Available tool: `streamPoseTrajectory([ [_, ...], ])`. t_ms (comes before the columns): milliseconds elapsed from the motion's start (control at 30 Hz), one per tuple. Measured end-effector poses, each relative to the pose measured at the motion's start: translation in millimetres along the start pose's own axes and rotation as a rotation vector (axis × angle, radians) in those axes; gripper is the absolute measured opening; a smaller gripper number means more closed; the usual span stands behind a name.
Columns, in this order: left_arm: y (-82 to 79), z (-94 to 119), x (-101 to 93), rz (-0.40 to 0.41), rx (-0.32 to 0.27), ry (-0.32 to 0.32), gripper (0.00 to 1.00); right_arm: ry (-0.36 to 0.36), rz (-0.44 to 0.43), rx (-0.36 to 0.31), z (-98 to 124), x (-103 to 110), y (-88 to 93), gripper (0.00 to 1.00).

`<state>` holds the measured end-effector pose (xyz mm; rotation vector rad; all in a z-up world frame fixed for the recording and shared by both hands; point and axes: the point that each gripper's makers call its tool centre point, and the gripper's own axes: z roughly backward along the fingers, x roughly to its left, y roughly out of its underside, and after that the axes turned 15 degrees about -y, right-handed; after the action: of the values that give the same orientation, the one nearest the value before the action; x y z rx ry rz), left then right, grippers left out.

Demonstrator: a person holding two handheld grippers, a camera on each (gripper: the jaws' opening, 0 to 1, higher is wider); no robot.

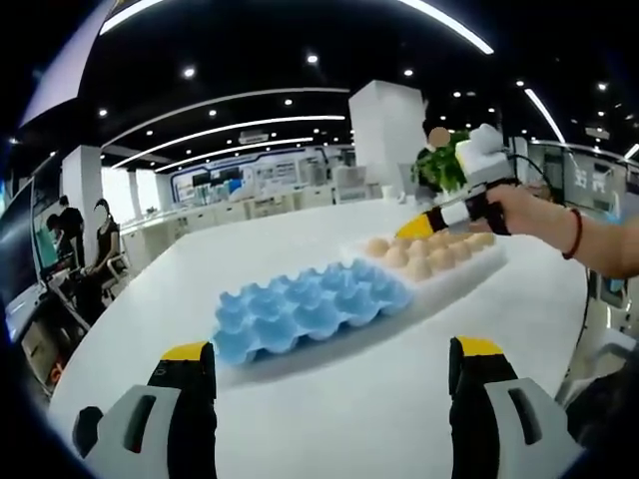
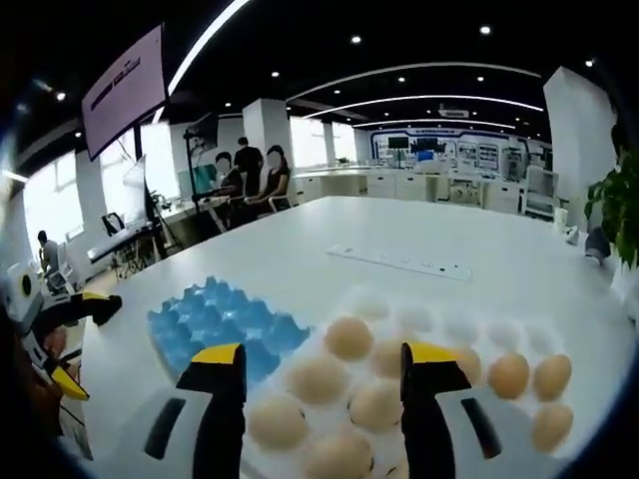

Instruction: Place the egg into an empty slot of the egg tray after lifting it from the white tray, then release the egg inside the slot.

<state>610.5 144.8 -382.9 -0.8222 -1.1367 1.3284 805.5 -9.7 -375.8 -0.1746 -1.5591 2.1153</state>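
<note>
Right gripper (image 2: 321, 371) hovers low over the white tray (image 2: 439, 321), jaws wide, gripping nothing; about ten eggs (image 2: 348, 337) sit in it. Beside it, one blue egg tray (image 2: 215, 321), slots bare. Left gripper (image 1: 332, 361) jaws wide too, hanging back.

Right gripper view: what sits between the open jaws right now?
Eggs in the white tray lie between the right hand-held gripper jaws, none gripped. The blue egg tray sits left of them.
</note>
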Motion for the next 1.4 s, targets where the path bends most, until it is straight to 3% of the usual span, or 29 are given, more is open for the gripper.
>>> streamPoseTrajectory([
  [133,0.3,0,-2.0,0.005,0.001,0.008,0.99,-0.006,-0.017,0.006,-5,-2,0.2,0.63],
  [267,-0.1,0,-1.6,0.004,0.000,0.006,0.99,0.036,0.020,0.003,-5,-8,-2.6,0.63],
  [867,-2.3,0,-0.9,-0.006,-0.012,-0.007,0.99,0.017,0.030,0.018,-24,-13,-8.4,0.59],
  [1167,1.4,-1,1.1,-0.007,0.005,-0.006,0.99,0.031,0.065,0.069,-30,-14,0.1,0.56],
  [1233,0.5,-1,5.1,-0.008,-0.006,-0.030,0.99,0.041,0.073,0.086,-32,-16,2.1,0.55],
  [1400,0.4,-1,4.6,0.021,-0.004,-0.012,1.00,0.038,0.056,0.111,-38,-18,5.1,0.51],
])
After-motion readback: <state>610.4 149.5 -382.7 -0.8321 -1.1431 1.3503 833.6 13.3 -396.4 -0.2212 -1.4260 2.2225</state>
